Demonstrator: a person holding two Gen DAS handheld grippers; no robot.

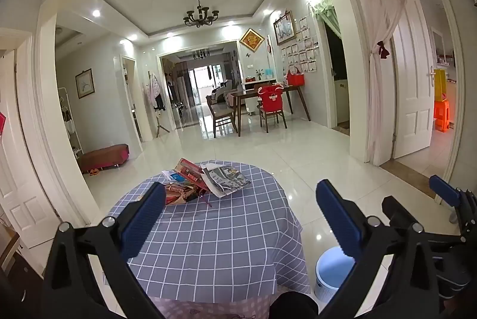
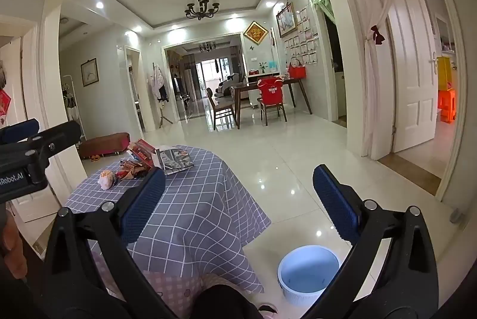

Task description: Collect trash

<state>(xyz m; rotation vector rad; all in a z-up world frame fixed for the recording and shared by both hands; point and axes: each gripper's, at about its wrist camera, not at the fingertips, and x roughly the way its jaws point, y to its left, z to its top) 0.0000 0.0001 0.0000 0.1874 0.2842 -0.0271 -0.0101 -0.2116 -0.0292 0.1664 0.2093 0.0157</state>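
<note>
Hovering level above checked table (image 1: 208, 244), left tool (image 1: 241, 217) spread empty, right tool (image 2: 238, 202) spread empty

Glossy white tile floor (image 1: 268, 146), black chandelier (image 1: 200, 12), wooden dining table (image 1: 262, 94) with chairs, white panelled door (image 1: 413, 74)
</note>
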